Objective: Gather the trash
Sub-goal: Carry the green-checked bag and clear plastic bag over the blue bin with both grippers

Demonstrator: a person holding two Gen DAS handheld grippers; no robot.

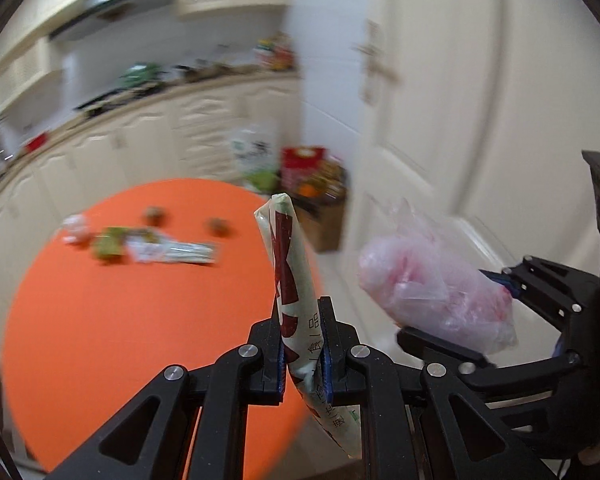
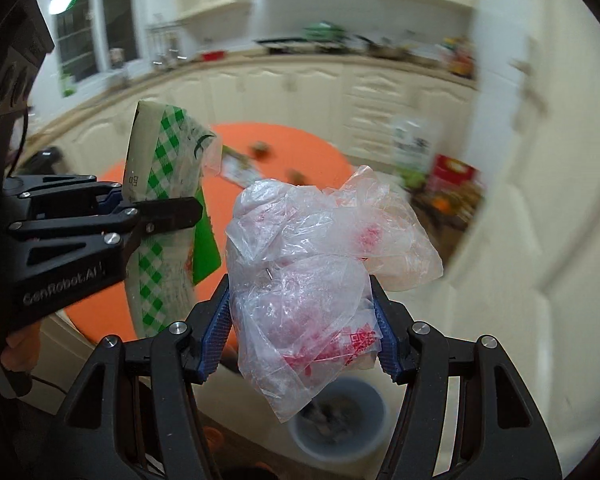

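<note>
Right gripper (image 2: 306, 334) is clamped on a crumpled clear plastic bag with red print (image 2: 316, 280), directly over the grey round bin (image 2: 374, 432) — lower it before the pads part. Left gripper (image 1: 304, 354) pinches a flat cream-and-green snack wrapper (image 1: 288, 264) upright; more litter (image 1: 168, 250) waits on the orange round table (image 1: 112, 340) beyond — bring the wrapper over the bin next.

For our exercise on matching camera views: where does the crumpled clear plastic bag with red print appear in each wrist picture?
Left wrist: crumpled clear plastic bag with red print, right of centre, in the right claw.
Right wrist: bag, centre, between the claw's blue pads.
Shared landmark: round orange table.
</note>
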